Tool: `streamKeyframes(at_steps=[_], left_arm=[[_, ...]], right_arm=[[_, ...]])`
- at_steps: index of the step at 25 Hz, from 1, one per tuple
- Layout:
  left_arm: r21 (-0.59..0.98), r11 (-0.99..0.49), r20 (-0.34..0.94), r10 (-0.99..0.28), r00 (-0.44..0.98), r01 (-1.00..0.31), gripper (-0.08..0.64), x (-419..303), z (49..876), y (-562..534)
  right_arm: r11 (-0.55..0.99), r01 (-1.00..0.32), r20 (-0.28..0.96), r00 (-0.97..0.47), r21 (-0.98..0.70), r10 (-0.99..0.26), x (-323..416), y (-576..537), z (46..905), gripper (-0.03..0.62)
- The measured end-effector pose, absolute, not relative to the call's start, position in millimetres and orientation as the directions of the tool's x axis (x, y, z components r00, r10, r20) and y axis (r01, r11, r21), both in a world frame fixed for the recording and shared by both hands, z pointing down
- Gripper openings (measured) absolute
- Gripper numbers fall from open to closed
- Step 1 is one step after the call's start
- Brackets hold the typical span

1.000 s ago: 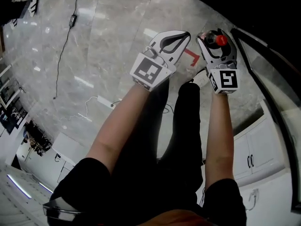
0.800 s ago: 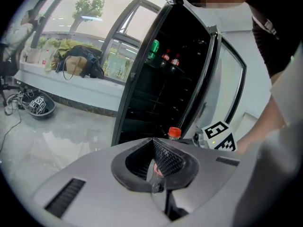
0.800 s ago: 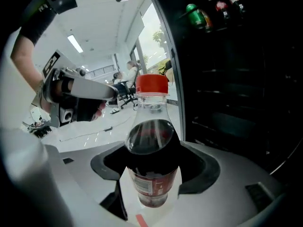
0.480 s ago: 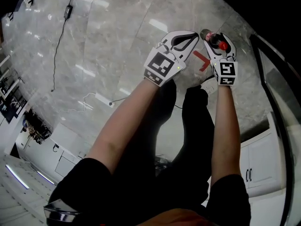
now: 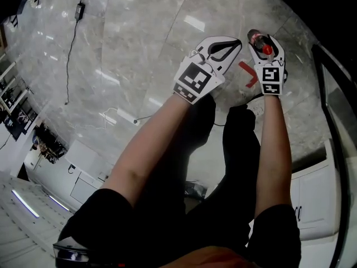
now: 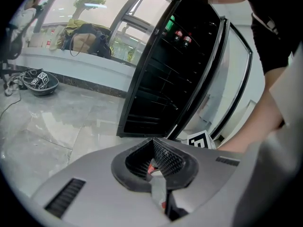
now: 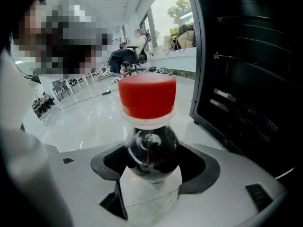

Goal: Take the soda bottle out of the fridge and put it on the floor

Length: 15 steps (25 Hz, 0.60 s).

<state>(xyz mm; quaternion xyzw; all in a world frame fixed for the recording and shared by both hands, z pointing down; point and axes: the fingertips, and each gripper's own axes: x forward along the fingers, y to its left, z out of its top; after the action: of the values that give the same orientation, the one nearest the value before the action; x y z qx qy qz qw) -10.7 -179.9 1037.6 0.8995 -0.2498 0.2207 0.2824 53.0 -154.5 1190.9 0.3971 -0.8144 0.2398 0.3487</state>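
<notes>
The soda bottle sits between the jaws of the right gripper, held above the floor. The open fridge stands close on its right. The left gripper hangs just left of the right one, its jaws together on nothing. A tape mark lies on the floor between the two grippers. Other bottles stand on an upper shelf in the fridge. A cable runs across the floor well to the left.
</notes>
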Motion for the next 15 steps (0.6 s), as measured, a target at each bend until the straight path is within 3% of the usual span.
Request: streamKeyframes(at_steps=[11, 15], left_arm=[[0.404, -0.708, 0.503, -0.356, 0.788, -0.578, 0.003, -12.4, 1005.2, -190.3], [0.4, -0.716, 0.49, -0.36, 0.794, -0.572, 0.004, -13.1, 985.0, -192.4]], right_arm=[[0.629, -0.762, 0.781, -0.485, -0.156, -0.394, 33.1, -144.1, 1177.8, 0.322], [0.645, -0.754, 0.769, -0.482, -0.121, -0.419, 27.3, -149.0, 1148.9, 0.322]])
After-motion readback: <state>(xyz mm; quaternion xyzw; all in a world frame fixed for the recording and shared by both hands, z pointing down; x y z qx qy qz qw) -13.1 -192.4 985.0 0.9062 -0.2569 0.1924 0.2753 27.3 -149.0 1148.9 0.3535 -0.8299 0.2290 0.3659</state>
